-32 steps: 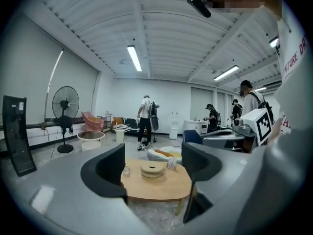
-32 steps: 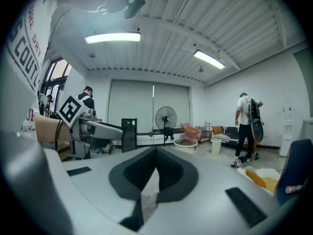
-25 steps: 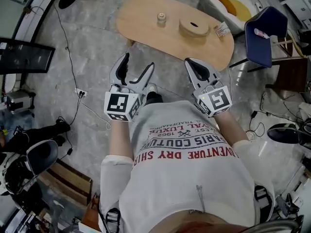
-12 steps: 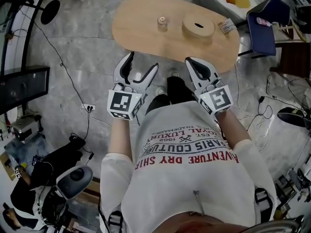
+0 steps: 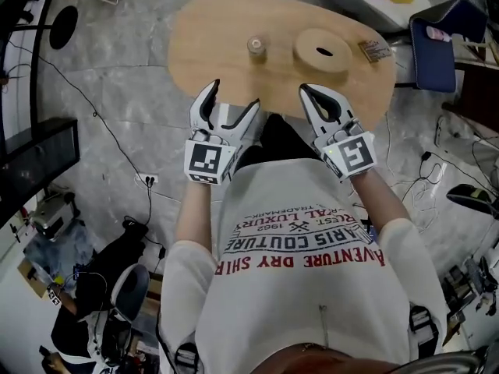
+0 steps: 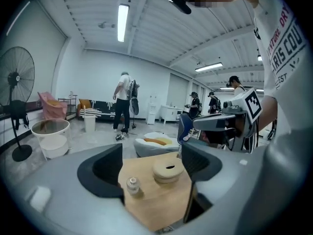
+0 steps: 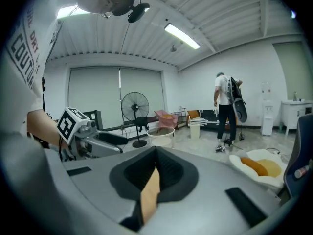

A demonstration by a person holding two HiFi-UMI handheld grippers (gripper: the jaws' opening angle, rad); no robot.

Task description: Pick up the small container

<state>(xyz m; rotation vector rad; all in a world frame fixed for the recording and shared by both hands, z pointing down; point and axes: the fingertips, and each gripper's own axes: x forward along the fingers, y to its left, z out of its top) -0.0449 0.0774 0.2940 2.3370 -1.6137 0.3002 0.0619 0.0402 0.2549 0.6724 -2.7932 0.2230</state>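
while the left gripper hangs at the near edge of the table with jaws spread and empty, the right gripper has its jaws pressed together. the container stands upright on the table, beyond the left gripper, left of a wooden disc.

One small container; one table

my left gripper and right gripper are pale grey, black inside the jaws, with black-and-white marker cubes — table light wood, floor mottled grey
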